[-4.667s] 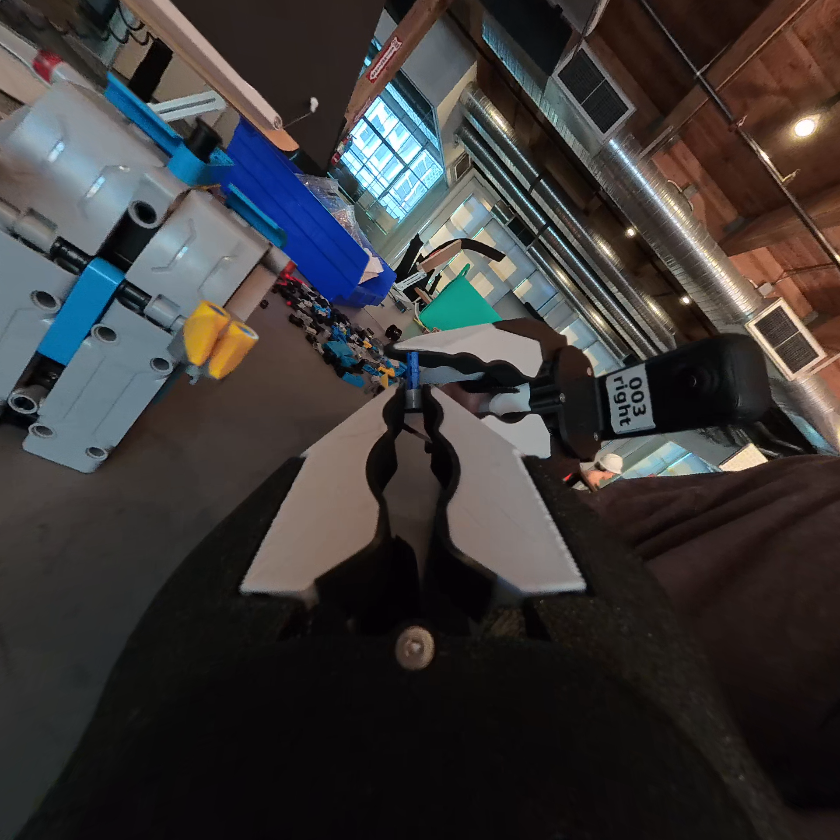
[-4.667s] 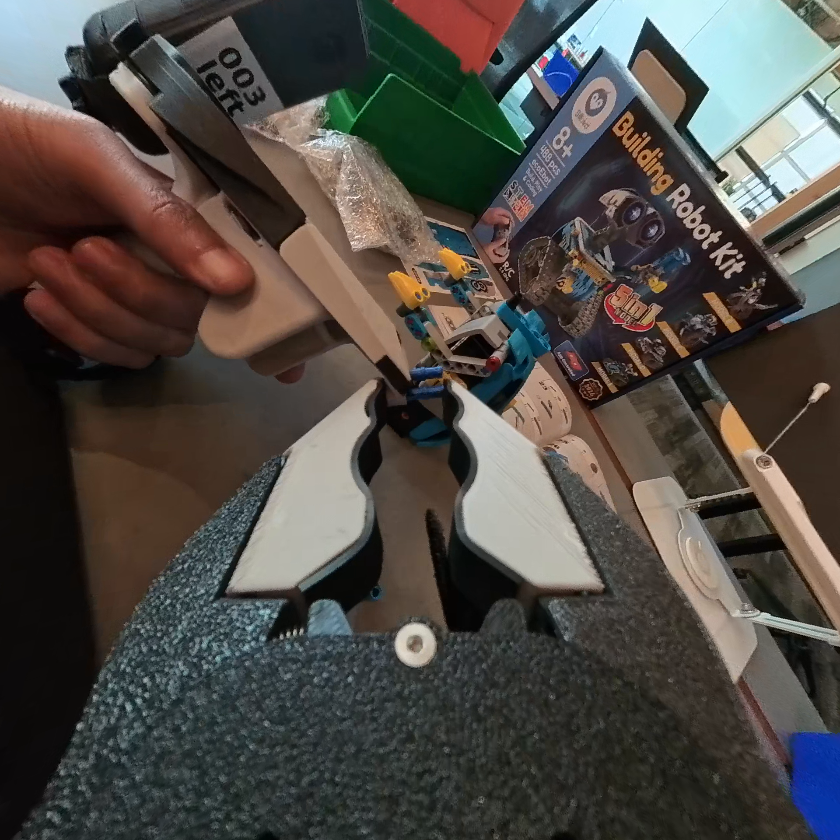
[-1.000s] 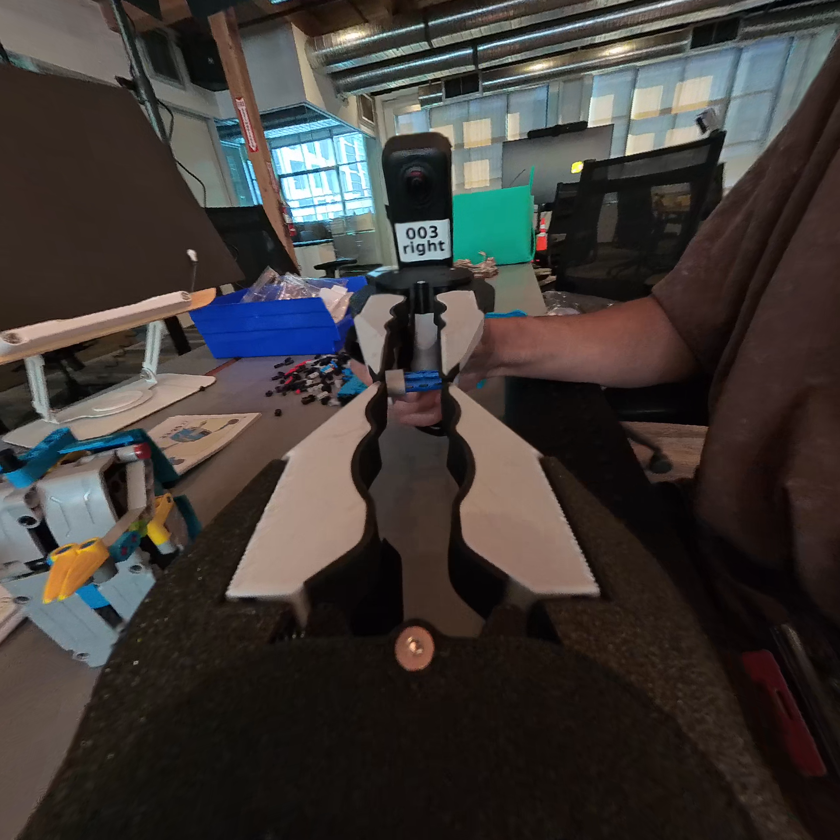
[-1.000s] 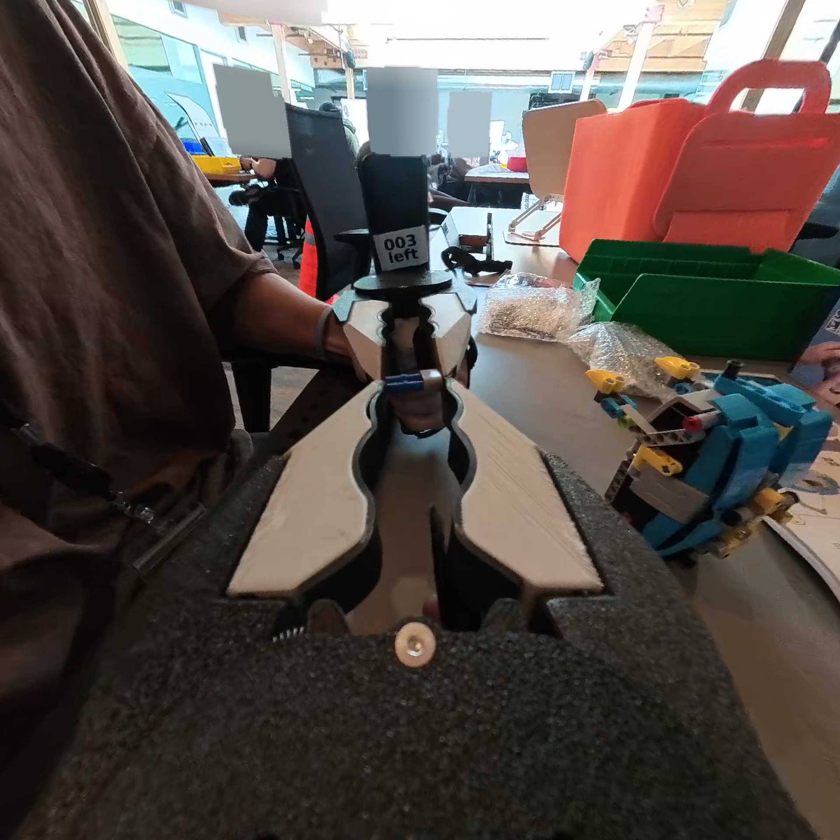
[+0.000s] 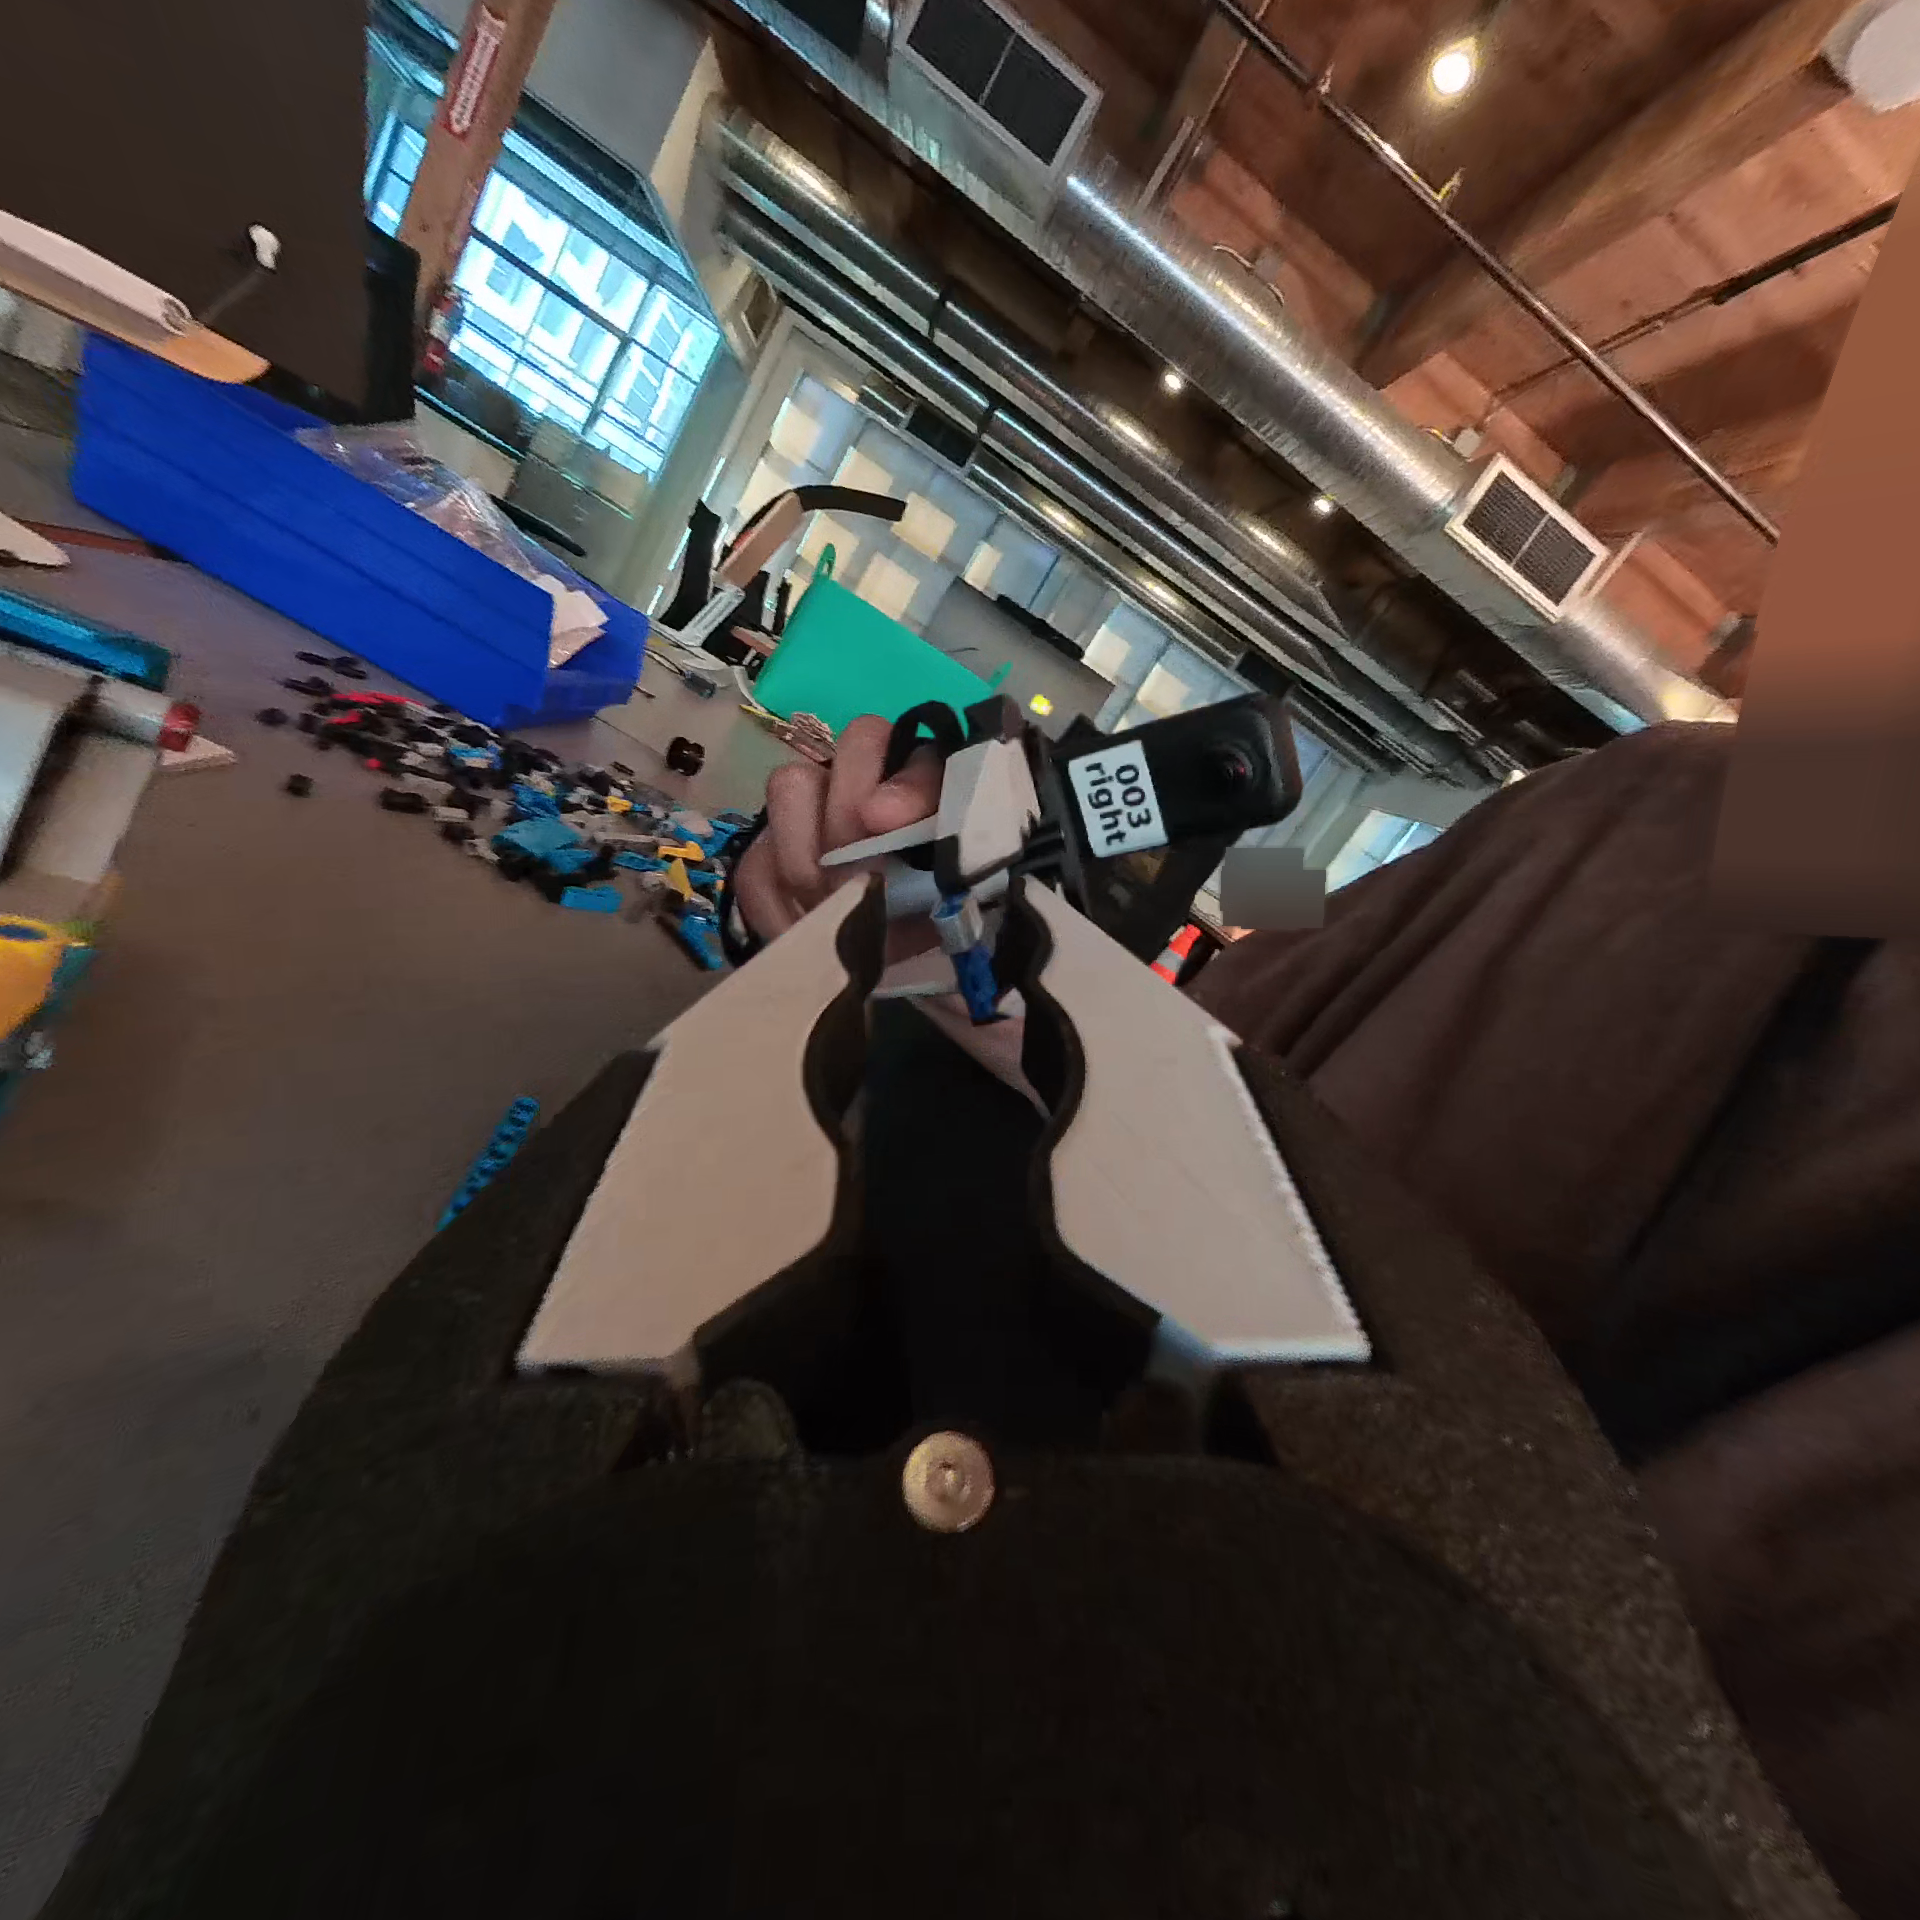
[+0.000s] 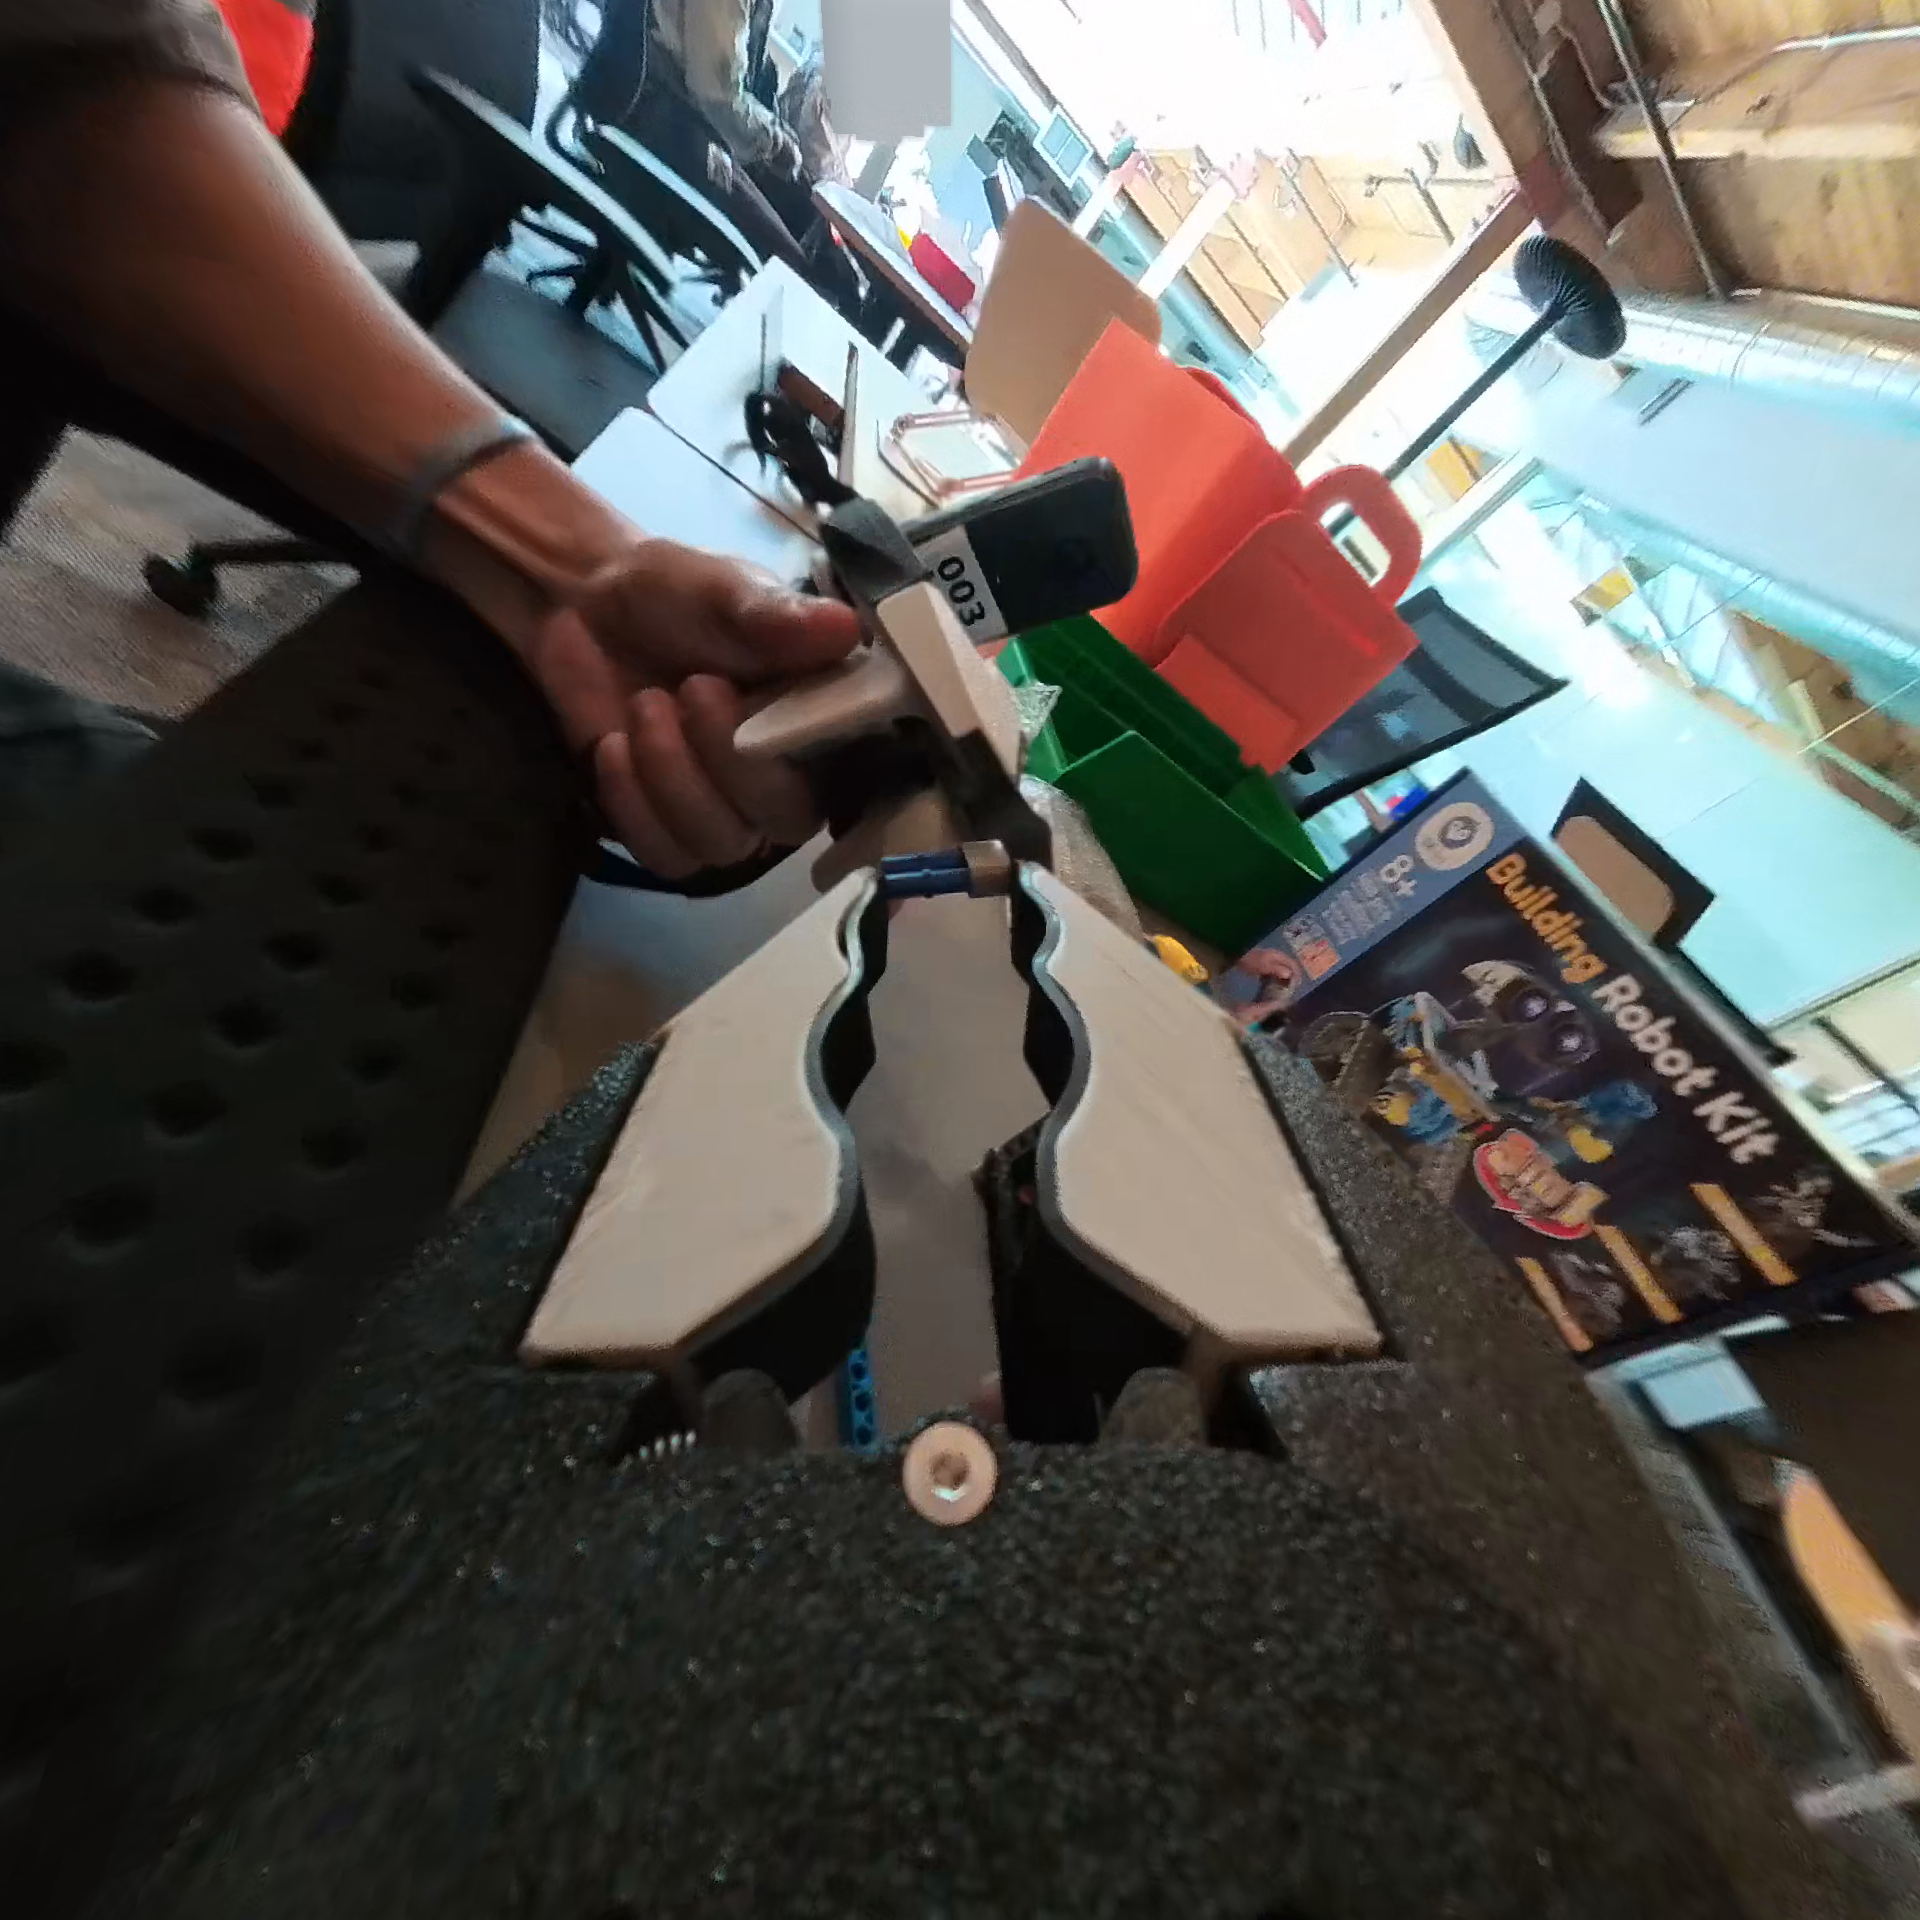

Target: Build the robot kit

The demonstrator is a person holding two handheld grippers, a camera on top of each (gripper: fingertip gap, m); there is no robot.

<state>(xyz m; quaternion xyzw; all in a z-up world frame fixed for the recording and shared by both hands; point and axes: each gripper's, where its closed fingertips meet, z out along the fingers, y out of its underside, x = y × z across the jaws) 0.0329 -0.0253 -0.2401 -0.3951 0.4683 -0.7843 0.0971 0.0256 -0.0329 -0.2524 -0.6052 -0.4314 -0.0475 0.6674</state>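
An open-plan office-workshop: exposed ducts (image 5: 1226,301) upper right, office chairs (image 6: 582,208) upper left, parts bins (image 5: 312,551) on the counter (image 5: 260,1039).

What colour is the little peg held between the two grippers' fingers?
The peg is blue with a grey end, clearest in the right wrist view.

Grey table (image 5: 260,1039) under loose bricks (image 5: 540,821)

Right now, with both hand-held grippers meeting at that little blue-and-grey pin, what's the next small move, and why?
Probably roll the left hand-held gripper slightly to square it with the blue-and-grey pin. The right hand-held gripper clamps the pin end to end, but it lies slanted between the left tips, whose grip is unclear.
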